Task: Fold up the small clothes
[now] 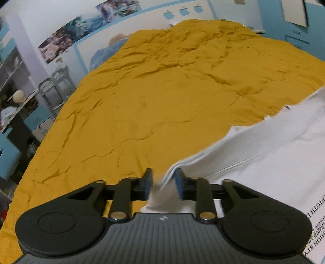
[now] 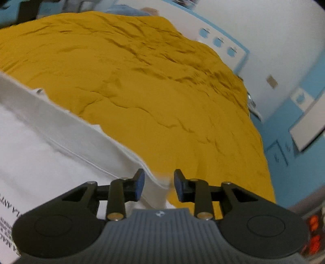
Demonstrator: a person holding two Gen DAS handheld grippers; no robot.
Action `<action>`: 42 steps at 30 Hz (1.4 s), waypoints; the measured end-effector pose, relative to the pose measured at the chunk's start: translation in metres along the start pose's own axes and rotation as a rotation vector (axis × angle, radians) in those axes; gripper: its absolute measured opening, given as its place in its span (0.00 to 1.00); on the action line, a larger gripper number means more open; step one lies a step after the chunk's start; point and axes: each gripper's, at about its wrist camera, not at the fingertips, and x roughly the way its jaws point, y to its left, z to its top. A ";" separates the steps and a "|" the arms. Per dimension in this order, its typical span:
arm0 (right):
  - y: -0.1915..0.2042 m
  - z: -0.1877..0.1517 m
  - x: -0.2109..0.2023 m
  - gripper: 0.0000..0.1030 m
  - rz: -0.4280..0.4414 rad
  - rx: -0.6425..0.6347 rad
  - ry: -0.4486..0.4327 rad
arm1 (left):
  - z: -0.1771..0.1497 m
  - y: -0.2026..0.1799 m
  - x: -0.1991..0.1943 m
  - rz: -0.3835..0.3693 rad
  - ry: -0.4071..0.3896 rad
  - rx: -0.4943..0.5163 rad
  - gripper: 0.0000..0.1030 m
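Observation:
A white garment with black printed lettering lies on a mustard-yellow bedspread. In the left wrist view the garment [image 1: 270, 150] fills the lower right, and its corner hangs between the blue pads of my left gripper [image 1: 163, 185], whose jaws stand apart. In the right wrist view the garment [image 2: 40, 158] fills the lower left, and its hemmed corner lies between the pads of my right gripper [image 2: 159, 183], whose jaws also stand apart. Both views are blurred around the cloth.
The yellow bedspread [image 1: 162, 91] stretches ahead of both grippers, wrinkled. A white and blue headboard [image 1: 182, 12] and a blue pillow [image 1: 105, 52] lie at the far end. Shelves and a small cart [image 1: 54, 87] stand left of the bed. Blue cabinets [image 2: 294, 121] stand right.

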 end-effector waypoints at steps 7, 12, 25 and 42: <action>-0.022 -0.020 -0.014 0.43 0.052 0.181 0.022 | -0.009 0.032 -0.017 -0.075 0.024 -0.188 0.56; -0.032 -0.049 -0.036 0.45 0.179 0.317 0.076 | -0.037 0.057 -0.036 -0.153 0.066 -0.333 0.56; -0.051 -0.159 -0.100 0.63 0.300 0.683 0.221 | -0.137 0.092 -0.085 -0.219 0.233 -0.660 0.64; -0.062 -0.236 -0.088 0.11 0.418 1.173 0.219 | -0.169 0.079 -0.078 -0.242 0.287 -0.768 0.14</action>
